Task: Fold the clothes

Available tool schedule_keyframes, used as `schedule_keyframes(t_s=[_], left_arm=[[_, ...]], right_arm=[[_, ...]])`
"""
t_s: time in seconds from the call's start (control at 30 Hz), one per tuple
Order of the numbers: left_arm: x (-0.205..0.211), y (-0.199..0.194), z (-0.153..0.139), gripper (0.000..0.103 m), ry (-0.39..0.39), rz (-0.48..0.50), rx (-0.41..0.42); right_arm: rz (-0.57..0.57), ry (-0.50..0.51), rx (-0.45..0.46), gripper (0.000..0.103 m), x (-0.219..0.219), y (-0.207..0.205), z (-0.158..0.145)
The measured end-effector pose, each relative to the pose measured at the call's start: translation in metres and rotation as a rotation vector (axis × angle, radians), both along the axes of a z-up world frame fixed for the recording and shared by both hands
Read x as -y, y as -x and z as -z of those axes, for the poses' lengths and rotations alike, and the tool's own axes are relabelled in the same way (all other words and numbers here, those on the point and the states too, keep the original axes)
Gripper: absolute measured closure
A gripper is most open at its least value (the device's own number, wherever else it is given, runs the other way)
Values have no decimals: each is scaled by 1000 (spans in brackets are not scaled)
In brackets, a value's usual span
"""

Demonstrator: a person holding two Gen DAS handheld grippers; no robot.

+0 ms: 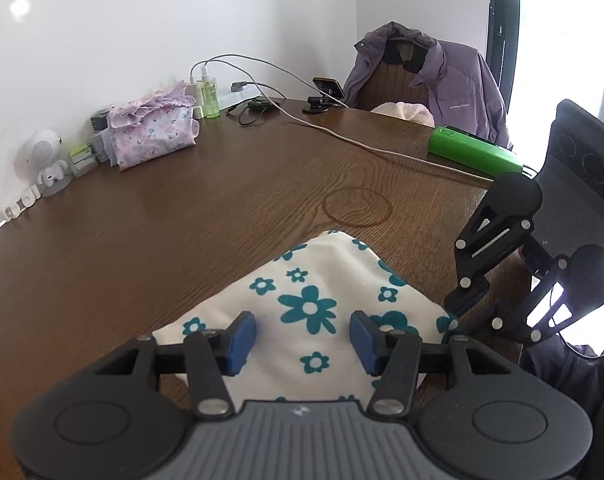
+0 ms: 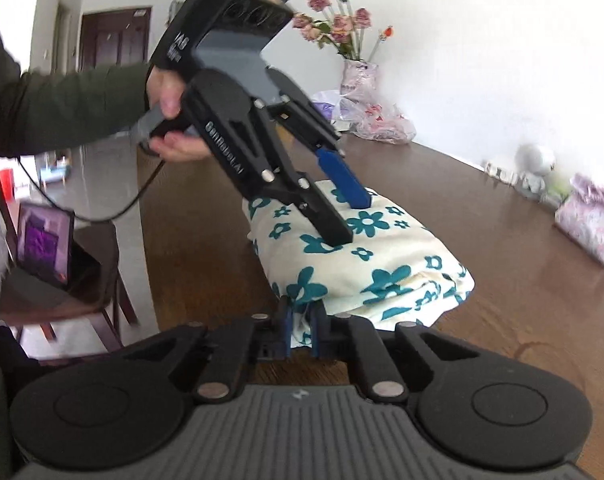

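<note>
Right tongs pinched the cloth's six-o'clock edge for folding while my left tongs pressed it down, open.

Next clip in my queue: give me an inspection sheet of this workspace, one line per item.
Surface: brown wooden table, ring stain.
Job's things: folded floral cloth, white with teal flowers.
Clutter: floral pouch, spray bottle, green box, figurine, vase of flowers.
Grippers: left hand-held gripper open, tips resting on the cloth's top; right hand-held gripper shut on the cloth's near edge.
Cables: white cable across the table.
Surroundings: chair with purple jacket, white walls, tablet on a chair.
</note>
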State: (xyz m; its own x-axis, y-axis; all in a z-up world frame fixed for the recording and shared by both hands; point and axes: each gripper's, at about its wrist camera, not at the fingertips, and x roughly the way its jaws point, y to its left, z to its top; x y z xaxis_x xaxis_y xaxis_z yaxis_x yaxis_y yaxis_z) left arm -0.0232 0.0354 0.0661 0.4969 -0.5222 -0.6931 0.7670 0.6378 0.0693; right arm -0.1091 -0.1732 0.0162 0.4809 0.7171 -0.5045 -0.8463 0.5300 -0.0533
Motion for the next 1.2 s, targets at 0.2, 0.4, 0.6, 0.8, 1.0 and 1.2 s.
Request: schedule_keyframes(t_s=[0.2, 0.4, 0.6, 0.8, 1.0, 1.2], left_arm=[[2, 0, 2, 50, -2, -2, 10], [3, 1, 2, 50, -10, 0, 18], [2, 0, 3, 49, -7, 8, 16], [1, -1, 2, 49, 3, 25, 18], [5, 1, -2, 49, -15, 34, 28], [6, 1, 0, 47, -30, 35, 28]], right_arm=[[44, -16, -93, 103, 22, 4, -3], [44, -50, -79, 75, 12, -2, -7], [44, -34, -102, 98, 4, 0, -1], [61, -67, -172, 102, 15, 7, -7], [74, -84, -148, 91, 12, 3, -6], [52, -47, -194, 102, 2, 4, 10]])
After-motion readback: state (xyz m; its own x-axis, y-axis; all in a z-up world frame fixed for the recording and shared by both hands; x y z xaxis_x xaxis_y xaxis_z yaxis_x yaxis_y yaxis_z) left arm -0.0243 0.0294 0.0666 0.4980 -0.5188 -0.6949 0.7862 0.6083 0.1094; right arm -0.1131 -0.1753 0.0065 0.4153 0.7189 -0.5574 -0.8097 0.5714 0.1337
